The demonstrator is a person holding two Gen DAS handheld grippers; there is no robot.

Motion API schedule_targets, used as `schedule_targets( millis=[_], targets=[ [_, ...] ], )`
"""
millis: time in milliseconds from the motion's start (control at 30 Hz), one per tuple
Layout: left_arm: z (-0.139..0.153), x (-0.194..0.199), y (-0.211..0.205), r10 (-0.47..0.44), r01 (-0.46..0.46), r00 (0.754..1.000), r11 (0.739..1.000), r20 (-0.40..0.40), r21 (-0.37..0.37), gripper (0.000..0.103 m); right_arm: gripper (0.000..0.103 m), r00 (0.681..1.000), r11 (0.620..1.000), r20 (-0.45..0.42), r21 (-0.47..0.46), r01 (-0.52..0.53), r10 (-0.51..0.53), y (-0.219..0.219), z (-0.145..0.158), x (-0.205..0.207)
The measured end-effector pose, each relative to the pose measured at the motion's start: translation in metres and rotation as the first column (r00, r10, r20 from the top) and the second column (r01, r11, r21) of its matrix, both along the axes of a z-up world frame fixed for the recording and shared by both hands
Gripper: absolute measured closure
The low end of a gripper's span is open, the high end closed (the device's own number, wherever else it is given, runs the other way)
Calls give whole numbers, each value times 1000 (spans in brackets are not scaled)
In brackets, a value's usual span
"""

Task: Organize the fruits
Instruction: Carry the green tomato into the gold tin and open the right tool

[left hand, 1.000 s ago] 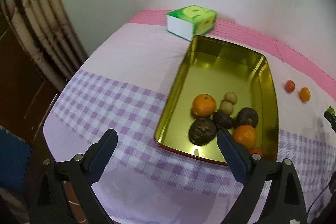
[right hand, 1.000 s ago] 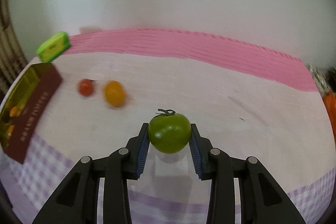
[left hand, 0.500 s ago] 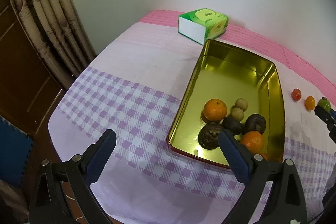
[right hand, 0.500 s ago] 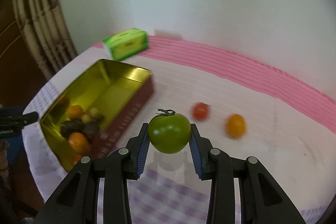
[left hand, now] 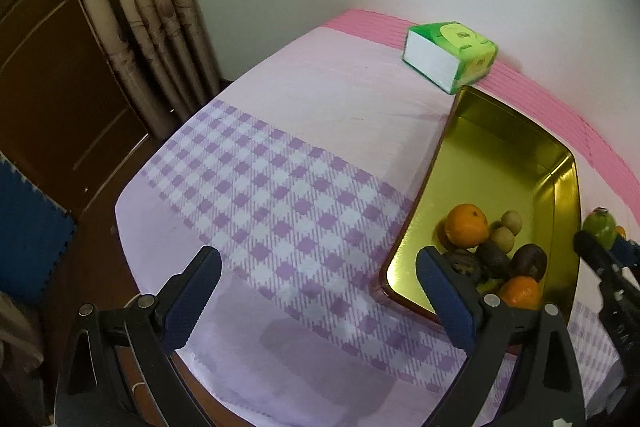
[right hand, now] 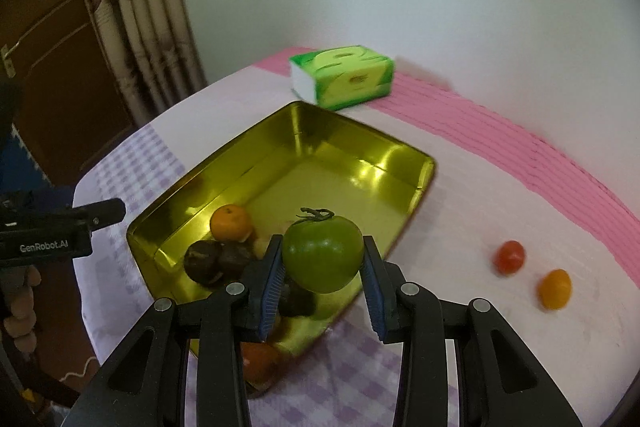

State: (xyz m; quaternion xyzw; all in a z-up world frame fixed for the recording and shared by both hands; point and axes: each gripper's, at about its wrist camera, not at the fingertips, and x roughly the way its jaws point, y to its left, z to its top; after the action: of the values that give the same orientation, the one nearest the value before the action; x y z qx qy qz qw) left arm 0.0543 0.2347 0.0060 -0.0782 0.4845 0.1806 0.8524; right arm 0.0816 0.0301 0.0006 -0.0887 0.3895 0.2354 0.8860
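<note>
Over the checked tablecloth (left hand: 280, 195) my right gripper (right hand: 323, 269) pinches the green tomato (right hand: 322, 253) above the gold tin (right hand: 360, 163) of fruit, while my left gripper (left hand: 318, 291) hangs spread wide beside it.

This is a room in a home. The table (left hand: 304, 131) wears a household cloth, purple-and-white check with a pink striped edge, and stands against a plain white wall. Patterned beige curtains (left hand: 148, 7) hang in the corner beside a dark wooden door (left hand: 52, 75). A green pack of tissues (right hand: 344, 75) sits on the table, and blue foam mats (left hand: 28, 231) cover part of the floor.
</note>
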Motion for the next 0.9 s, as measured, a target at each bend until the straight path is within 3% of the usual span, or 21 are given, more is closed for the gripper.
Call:
schedule_targets(
  millis=[567, 900],
  targets=[
    [-2, 0, -1, -2, 2, 1000, 1000, -2, -2, 6, 65, 998, 998, -52, -51, -32, 29, 25, -31, 10],
    [-1, 0, -2, -10, 10, 1000, 1000, -3, -1, 6, 64, 998, 999, -49, -44, -31, 29, 26, -31, 6]
  ],
)
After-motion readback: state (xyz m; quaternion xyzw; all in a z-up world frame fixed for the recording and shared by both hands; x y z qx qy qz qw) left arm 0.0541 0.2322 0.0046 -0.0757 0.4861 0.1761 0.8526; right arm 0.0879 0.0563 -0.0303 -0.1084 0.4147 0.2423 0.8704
